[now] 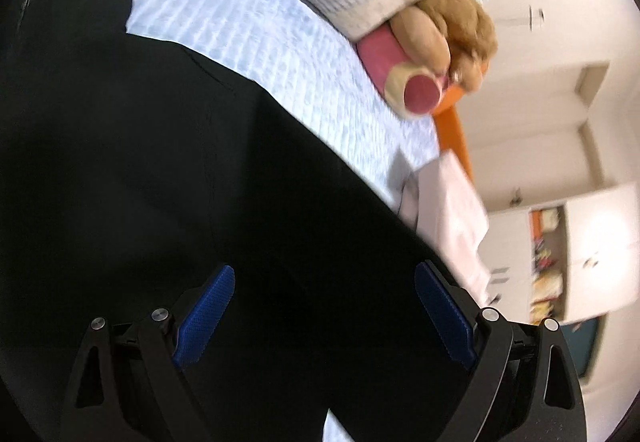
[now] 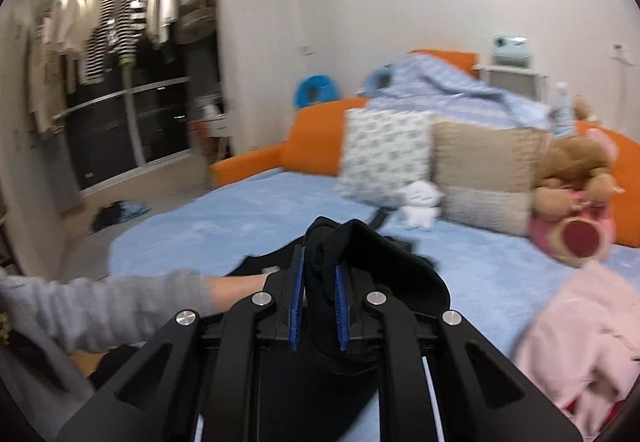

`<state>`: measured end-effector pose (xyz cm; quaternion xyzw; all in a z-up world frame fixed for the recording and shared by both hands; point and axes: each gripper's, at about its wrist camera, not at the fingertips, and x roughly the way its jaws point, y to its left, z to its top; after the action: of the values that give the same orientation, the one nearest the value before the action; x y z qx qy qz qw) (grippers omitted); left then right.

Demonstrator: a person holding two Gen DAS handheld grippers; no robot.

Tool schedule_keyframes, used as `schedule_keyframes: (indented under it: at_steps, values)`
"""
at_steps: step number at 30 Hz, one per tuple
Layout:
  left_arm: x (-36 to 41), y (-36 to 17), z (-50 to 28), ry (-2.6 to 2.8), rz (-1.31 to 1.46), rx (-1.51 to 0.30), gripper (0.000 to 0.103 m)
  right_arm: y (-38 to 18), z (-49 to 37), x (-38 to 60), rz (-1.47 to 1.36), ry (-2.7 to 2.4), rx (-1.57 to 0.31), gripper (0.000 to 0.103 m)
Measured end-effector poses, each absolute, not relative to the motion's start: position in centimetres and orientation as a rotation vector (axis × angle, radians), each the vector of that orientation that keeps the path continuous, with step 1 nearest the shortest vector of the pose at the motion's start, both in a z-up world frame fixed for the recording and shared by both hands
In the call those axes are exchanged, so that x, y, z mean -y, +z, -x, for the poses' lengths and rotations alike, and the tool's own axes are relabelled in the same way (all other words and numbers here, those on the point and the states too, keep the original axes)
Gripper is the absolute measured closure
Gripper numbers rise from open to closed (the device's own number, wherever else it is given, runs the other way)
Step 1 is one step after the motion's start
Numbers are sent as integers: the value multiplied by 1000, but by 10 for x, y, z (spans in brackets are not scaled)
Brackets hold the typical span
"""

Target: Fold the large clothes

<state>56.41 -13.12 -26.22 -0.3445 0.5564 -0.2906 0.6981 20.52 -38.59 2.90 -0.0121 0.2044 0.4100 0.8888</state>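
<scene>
Two pillows lean behind the blue bed. Right gripper pinches the black garment; left gripper gapes wide. Motion blurs everything.

Black garment bunched, on bed

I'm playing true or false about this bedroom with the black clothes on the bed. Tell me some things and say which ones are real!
1. The right gripper is pinching the black garment. True.
2. The left gripper is squeezed shut. False: its blue pads stand wide apart over the black cloth.
3. The bed cover is light blue. True.
4. A green garment lies at the right edge of the bed. False: the garment there is pink.
5. A brown teddy bear sits by the pillows. True.
</scene>
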Motion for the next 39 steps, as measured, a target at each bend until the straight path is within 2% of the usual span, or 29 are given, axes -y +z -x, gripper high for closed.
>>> schedule_keyframes:
  at_steps: [9, 10, 11, 12, 13, 14, 16, 17, 21, 27, 28, 29, 30, 31, 33, 35, 39]
  values:
    - [116, -295, -576, -770, 845, -1203, 10, -57, -190, 310, -55, 1089, -565, 89]
    - [118, -297, -576, -766, 824, -1208, 13, -64, -192, 306, -78, 1107, -576, 89]
    - [121, -300, -575, -747, 777, -1219, 29, -68, -193, 305, -98, 1118, -579, 89]
    - [126, -303, -576, -730, 738, -1242, 39, -69, -195, 305, -111, 1117, -572, 89]
    - [129, -307, -577, -704, 709, -1275, 56, -67, -196, 306, -126, 1126, -565, 89]
    - [132, -316, -581, -663, 690, -1328, 77, -63, -196, 309, -138, 1128, -544, 89]
    - [128, -322, -585, -633, 688, -1358, 92, -56, -197, 313, -149, 1130, -519, 89]
    - [129, -322, -587, -635, 675, -1355, 94, -52, -198, 317, -156, 1118, -499, 89]
    - [129, -310, -587, -638, 583, -1330, 94, -61, -202, 333, -126, 1011, -513, 88]
    - [96, -292, -584, -594, 597, -1303, 94, -132, -285, 408, -271, 675, -693, 86]
    - [90, -289, -582, -585, 589, -1296, 94, -144, -300, 416, -248, 607, -720, 74]
    - [87, -287, -582, -576, 569, -1297, 90, -162, -318, 422, -211, 533, -760, 50]
    - [85, -287, -581, -557, 545, -1306, 83, -178, -330, 426, -197, 502, -793, 43]
    - [83, -288, -578, -548, 527, -1318, 74, -195, -343, 428, -193, 488, -834, 43]
    - [77, -288, -564, -564, 515, -1326, 70, -221, -359, 428, -196, 497, -870, 43]
    - [71, -287, -541, -581, 484, -1331, 53, -237, -370, 420, -145, 486, -866, 44]
    - [57, -290, -478, -663, 498, -1403, 51, -247, -388, 405, -98, 486, -822, 45]
